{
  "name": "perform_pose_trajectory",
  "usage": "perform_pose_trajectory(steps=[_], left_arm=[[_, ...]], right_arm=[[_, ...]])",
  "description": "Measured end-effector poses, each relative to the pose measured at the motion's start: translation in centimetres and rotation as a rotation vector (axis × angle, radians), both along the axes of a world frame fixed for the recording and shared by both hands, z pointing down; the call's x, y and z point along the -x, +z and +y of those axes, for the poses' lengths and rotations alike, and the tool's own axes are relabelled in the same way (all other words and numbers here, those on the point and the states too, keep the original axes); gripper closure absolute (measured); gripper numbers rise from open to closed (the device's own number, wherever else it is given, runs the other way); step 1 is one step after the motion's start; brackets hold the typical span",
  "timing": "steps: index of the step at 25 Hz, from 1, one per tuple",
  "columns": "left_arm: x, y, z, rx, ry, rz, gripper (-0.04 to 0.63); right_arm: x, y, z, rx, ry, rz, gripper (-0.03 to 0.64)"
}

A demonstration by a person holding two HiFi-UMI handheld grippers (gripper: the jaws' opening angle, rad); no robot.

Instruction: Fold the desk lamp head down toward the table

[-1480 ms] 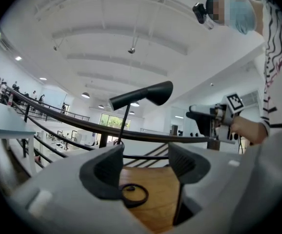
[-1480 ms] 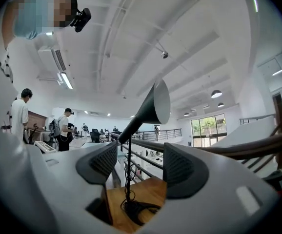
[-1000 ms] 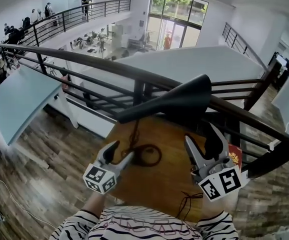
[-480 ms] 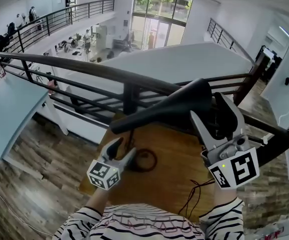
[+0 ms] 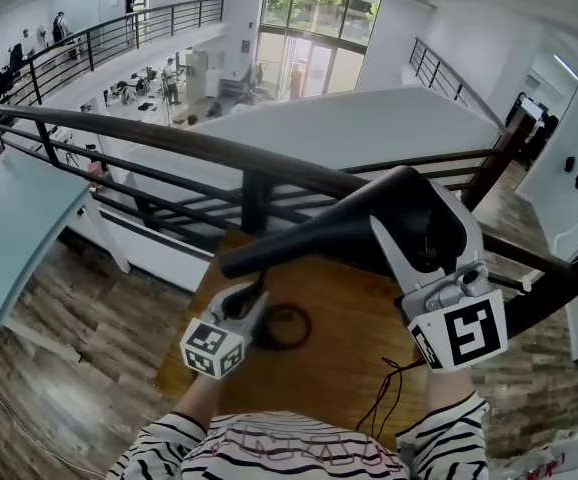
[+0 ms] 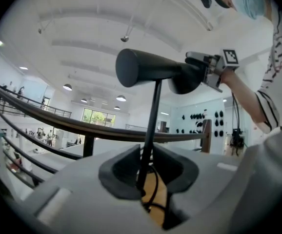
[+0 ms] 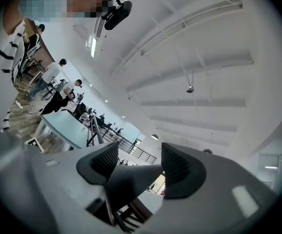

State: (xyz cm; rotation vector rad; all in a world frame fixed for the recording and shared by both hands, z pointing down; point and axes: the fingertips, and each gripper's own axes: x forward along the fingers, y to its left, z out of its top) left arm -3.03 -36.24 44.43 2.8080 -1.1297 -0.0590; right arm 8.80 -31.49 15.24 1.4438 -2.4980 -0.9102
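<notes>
Head view: black lamp head point(image 5: 319, 238) raised above the round wooden table point(image 5: 339, 358). The right gripper point(image 5: 416, 213) straddles its wide end, and the left gripper point(image 5: 252, 296) sits low beside the coiled cable point(image 5: 287, 325). Left gripper view: jaws closing, nearly together, pads pinching the thin lamp stem point(image 6: 151, 121) just above the table. Right gripper view: jaws stand wide, pads against both sides of the lamp head's tapered body.

Brown wooden table point(image 5: 344, 353). Desk lamp point(image 5: 319, 238) stands on far left part, base hidden. Dark cord point(image 5: 291, 326) lies coiled just beside stem. Thin dark cable point(image 5: 387, 388) trails across near right edge.
</notes>
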Motion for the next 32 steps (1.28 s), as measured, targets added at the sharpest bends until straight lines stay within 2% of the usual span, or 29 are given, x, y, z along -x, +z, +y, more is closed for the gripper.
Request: perform_pose_trajectory(steps=[14,26,32], left_arm=[[0.2,0.0,0.0,-0.001,0.02,0.011,0.52],[-1.1,0.0,1.3,-0.011,0.114,0.014,0.364],[-1.3,-0.2,2.0,-0.005,0.144,0.056,0.283]], right_arm=[[-1.8,2.2,-0.5,0.028,0.047,-0.05,0.344],[-4.2,6.5,-1.0,0.156,0.105,-0.089,0.344],[-4.9,8.9,-1.1,0.209,0.115,-0.141,0.347]])
